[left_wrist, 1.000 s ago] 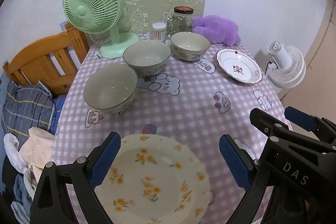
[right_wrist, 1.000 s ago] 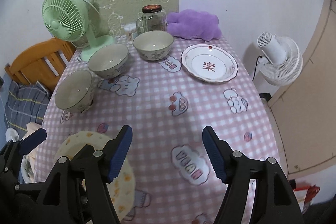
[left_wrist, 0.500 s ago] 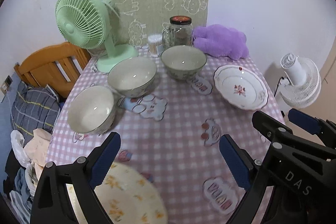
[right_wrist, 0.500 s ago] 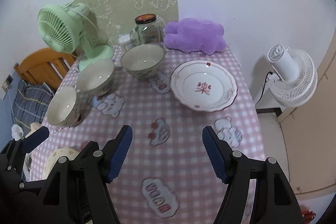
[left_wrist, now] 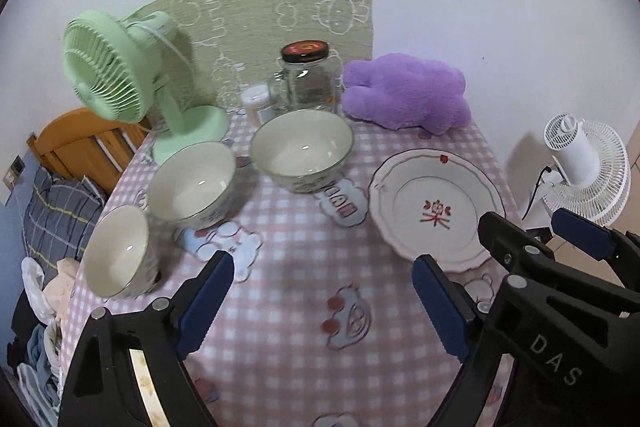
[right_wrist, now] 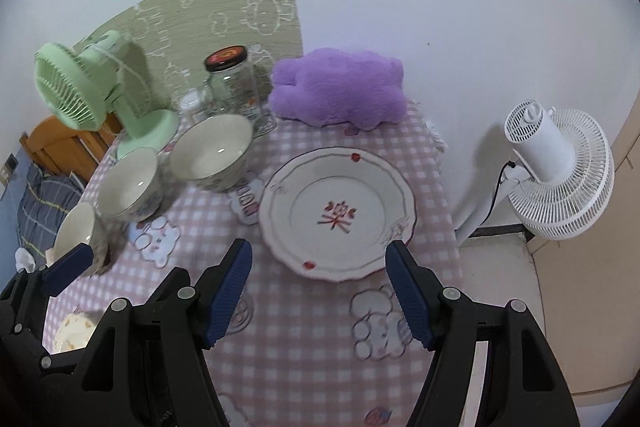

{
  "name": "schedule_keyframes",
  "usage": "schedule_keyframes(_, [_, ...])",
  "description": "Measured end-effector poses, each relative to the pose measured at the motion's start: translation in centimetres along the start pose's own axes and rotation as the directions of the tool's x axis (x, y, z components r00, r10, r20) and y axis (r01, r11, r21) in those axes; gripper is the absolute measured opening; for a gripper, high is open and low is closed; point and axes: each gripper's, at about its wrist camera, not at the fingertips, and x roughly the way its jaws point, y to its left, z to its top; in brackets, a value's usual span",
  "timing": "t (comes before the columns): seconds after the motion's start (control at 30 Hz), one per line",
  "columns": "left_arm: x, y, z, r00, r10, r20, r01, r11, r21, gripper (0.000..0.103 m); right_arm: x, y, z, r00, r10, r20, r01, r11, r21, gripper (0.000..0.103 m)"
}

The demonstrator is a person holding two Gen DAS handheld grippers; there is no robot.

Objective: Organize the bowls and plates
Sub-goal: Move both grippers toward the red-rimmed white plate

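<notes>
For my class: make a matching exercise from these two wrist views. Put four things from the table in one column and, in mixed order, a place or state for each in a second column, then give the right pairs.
Things
1. white plate with red mark
2. glass jar
3. purple plush
4. yellow-flowered plate

Places or states
A. at the near table edge, mostly hidden behind the left gripper
B. against the wall, at the far right of the table
C. just ahead of the open right gripper
D. upright, lid on, behind the farthest bowl

Pairs: 1-C, 2-D, 3-B, 4-A
</notes>
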Motion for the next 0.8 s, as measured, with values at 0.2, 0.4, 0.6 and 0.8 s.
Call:
schedule_keyframes(0.2, [3.6,-2.8,1.4,1.0,0.018,-0.021,-0.018,1.0,-0.008,0.087,3.5,-2.7,1.5,1.0,-0.005,-0.01,0.005,1.0,0.022,0.072])
schedule_keyframes(0.4, [7.9,-4.8,2.2,0.998,0.007,-0.064,-0.006,1.0,0.005,0.077,7.9,-5.1,2.7,0.999,-0.005,-0.045,0.007,0.999,0.048,0.073])
schedule_keyframes(0.6, [12.1,-5.9,2.5,0.994,0.01,-0.105,-0.009,1.0,0.008,0.071,12.5,-6.5,2.9,0.996,-0.011,-0.089,0.018,0.997,0.079,0.073])
schedule_keyframes(0.8, [14.7,-7.1,2.8,0.993,0.009,-0.117,-0.008,1.0,0.012,0.071,15.4,-7.6,2.9,0.994,-0.042,-0.104,0.053,0.992,0.11,0.073])
